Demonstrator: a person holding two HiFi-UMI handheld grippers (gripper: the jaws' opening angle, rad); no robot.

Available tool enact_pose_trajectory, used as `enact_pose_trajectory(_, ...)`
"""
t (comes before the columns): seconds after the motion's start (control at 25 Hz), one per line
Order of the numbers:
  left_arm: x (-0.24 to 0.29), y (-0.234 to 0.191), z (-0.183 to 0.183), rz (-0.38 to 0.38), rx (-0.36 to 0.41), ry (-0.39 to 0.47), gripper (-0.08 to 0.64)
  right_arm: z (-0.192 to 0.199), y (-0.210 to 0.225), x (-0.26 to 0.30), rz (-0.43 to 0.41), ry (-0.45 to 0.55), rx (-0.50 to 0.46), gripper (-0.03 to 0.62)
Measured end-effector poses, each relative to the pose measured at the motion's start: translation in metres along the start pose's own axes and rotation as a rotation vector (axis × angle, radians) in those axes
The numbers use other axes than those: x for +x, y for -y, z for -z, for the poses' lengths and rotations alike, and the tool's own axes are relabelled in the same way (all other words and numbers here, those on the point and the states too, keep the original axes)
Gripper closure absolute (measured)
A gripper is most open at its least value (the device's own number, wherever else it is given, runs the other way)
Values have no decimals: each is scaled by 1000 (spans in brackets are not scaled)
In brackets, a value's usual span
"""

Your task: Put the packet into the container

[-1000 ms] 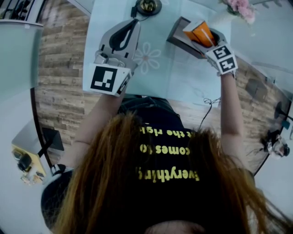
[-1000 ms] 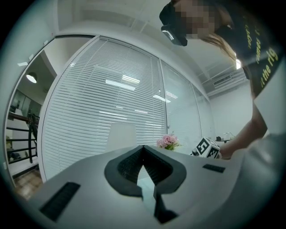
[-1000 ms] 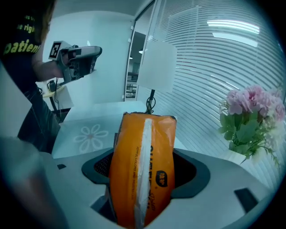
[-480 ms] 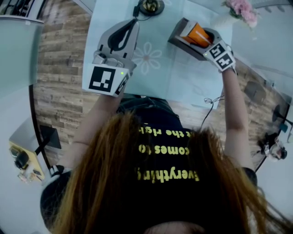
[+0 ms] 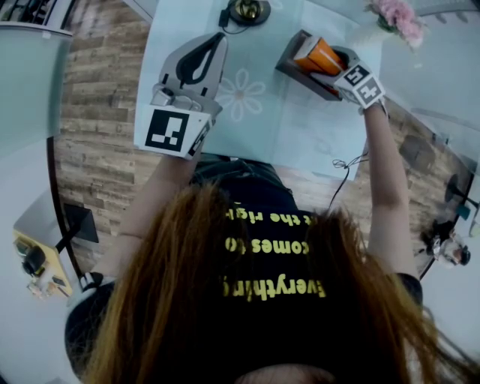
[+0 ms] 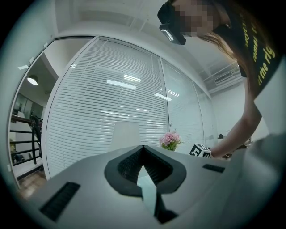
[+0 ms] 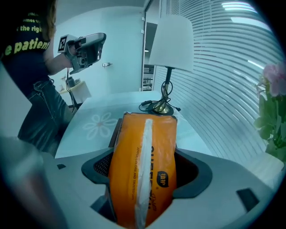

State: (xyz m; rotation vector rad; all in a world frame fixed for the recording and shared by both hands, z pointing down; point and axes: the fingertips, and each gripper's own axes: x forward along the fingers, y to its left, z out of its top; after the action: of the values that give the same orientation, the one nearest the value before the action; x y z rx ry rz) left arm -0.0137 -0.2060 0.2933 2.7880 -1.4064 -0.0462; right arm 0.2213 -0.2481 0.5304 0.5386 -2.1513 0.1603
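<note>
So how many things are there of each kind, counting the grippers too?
Hand-held grippers: 2, the left hand-held gripper and the right hand-held gripper
Orange packet: 1
Dark container: 1
Table lamp: 1
Pink flower bunch: 1
Total: 6

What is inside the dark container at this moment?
Only the orange packet, shut in the right gripper, shows at the mouth of the container. The packet covers the interior, so whether anything lies beneath it, or how deep it sits, cannot be seen.
</note>
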Motion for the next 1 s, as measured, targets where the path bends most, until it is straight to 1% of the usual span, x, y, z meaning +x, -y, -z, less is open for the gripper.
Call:
enact_pose_trajectory(0.2, -2, 0, 0, -1, -2, 3, 560, -1, -6, 0, -79, -2, 52, 224)
enact_pose_trajectory(0.48, 1, 1, 1, 2, -1, -2, 560, 1, -2, 4, -126, -2, 118, 200)
enact_pose_trajectory(0.56, 0, 0, 1, -1, 0, -3, 559, -1, -4, 4, -140, 2, 123, 186)
enact_pose_trajectory(0.68, -2, 0, 2, -2, 1, -3, 560, -2, -6, 4, -140, 5, 101, 187)
enact_pose_trajectory(0.8, -2, 1, 2, 0, 1, -3, 559, -2, -7, 4, -140, 8, 105, 195)
enact_pose_trajectory(0.88, -3, 1, 2, 0, 1, -3, 559, -2, -8, 3, -136, 10, 115, 228)
enact_pose_trajectory(0.92, -3, 0, 2, -1, 0, -3, 560, -1, -8, 2, -123, 9, 113, 281)
enact_pose_trajectory(0.96, -4, 0, 2, -1, 0, -3, 558, -1, -7, 1, -105, 9, 110, 355)
enact_pose_trajectory(1.0, -4, 0, 3, -2, 0, -3, 558, 0, -5, 0, -89, 11, 111, 386)
